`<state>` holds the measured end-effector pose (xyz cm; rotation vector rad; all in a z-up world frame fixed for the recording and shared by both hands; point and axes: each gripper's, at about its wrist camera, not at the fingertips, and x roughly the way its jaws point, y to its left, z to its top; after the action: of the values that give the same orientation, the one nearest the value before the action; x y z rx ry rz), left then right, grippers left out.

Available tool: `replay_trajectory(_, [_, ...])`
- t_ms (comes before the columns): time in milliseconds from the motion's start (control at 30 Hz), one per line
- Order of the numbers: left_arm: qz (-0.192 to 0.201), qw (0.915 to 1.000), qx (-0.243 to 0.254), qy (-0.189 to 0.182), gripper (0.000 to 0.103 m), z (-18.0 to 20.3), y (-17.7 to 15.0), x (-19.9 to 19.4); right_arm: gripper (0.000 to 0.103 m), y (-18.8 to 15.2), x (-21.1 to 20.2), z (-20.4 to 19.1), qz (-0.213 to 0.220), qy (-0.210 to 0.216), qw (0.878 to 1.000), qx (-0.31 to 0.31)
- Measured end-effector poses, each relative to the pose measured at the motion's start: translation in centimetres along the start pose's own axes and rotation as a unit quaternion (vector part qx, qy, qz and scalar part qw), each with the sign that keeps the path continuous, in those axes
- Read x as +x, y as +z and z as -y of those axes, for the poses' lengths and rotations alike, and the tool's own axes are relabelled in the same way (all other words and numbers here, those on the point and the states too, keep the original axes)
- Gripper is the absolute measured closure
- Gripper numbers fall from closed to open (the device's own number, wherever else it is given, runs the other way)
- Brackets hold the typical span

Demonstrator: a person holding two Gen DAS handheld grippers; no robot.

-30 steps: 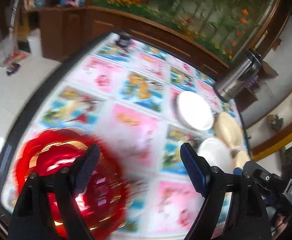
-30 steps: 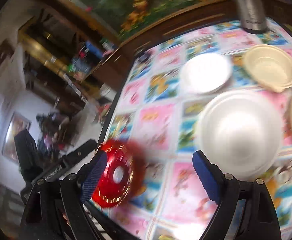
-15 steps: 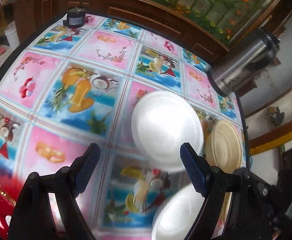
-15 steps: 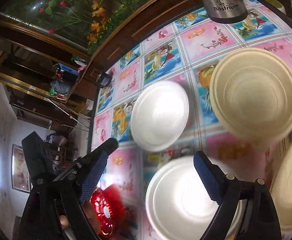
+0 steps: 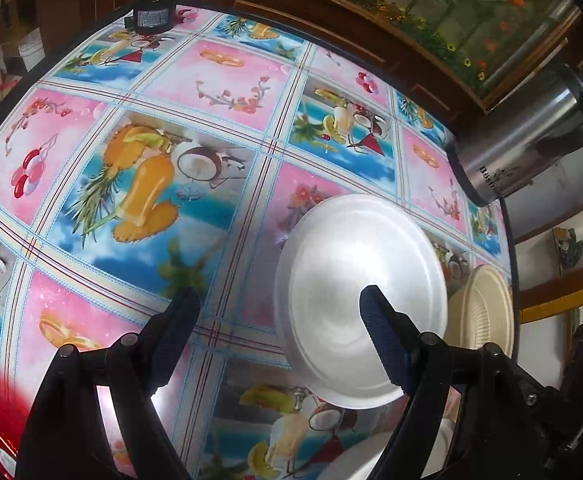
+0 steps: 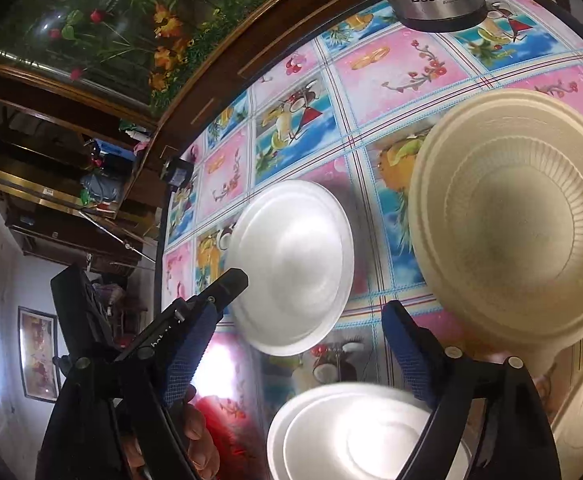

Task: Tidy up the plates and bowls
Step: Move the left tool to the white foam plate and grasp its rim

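Two grippers hang open and empty: left gripper (image 5: pixel 277 322) above a white plate (image 5: pixel 361 300) on the table (image 5: pixel 227 72), right gripper (image 6: pixel 297 328) between plate and bowl (image 6: pixel 511 224).

- Left gripper (image 5: pixel 279 316): two black plastic finger arms, glossy, each fastened with round silver-grey rivets or screws near the knuckle.
- Fingers (image 5: pixel 383 344) of the left gripper: dark blue pads with a fine ribbed, cross-hatched texture.
- Right gripper (image 6: pixel 295 332): same build; black arms, silver rivets, blue textured pads (image 6: pixel 405 344).
- Left gripper body seen from the right wrist camera (image 6: pixel 195 320): black housing with faint pale lettering, illegible, and a small metal pin.
- Hand (image 6: pixel 197 440): bare skin, warm brown tone, fingers and a fingernail visible; no sleeve discernible.
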<state>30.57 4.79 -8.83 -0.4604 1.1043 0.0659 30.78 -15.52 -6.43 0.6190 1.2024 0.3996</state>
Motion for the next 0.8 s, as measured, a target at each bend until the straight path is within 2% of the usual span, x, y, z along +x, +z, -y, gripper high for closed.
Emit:
replay_trajectory(133, [-0.003, 1.0000, 0.001, 0.004, 0.021, 0.1, -0.1, 0.6, 0.029, 0.1, 0.8, 0.4, 0.000, -0.019, 1.000, 0.007])
replay_trajectory(300, [-0.004, 0.9998, 0.007, 0.017, 0.021, 0.3, -0.4, 1.3, 0.045, 0.1, 1.6, 0.8, -0.003, -0.034, 0.999, 0.005])
replay_trajectory(367, [-0.007, 0.9998, 0.009, 0.018, 0.026, 0.4, -0.4, 1.6, 0.051, 0.2, 2.0, 1.1, -0.005, -0.043, 0.999, 0.006])
replay_trajectory(467, [-0.012, 0.9995, 0.017, 0.026, 0.046, 0.5, -0.6, 2.1, 0.058, 0.2, 2.3, 1.2, -0.007, -0.048, 0.999, 0.005])
replay_trajectory(533, [-0.009, 0.9991, 0.024, 0.035, 0.059, 0.6, -0.7, 2.1, 0.066, 0.1, 2.6, 1.3, -0.011, -0.052, 0.999, 0.003])
replay_trajectory(567, [-0.009, 0.9989, 0.027, 0.038, 0.063, 0.6, -0.8, 2.1, 0.075, 0.1, 2.8, 1.3, -0.012, -0.055, 0.998, 0.003])
replay_trajectory(600, [-0.011, 0.9988, 0.028, 0.039, 0.073, 0.6, -0.9, 2.1, 0.086, 0.0, 2.9, 1.3, -0.013, -0.056, 0.998, 0.002])
replay_trajectory(700, [-0.012, 0.9987, 0.031, 0.039, 0.084, 0.6, -1.0, 2.0, 0.093, -0.2, 3.0, 1.4, -0.015, -0.051, 0.999, -0.001])
replay_trajectory(800, [-0.007, 0.9982, 0.040, 0.043, 0.087, 0.8, -1.4, 1.5, 0.095, -0.5, 2.4, 0.6, -0.005, -0.052, 0.998, -0.017])
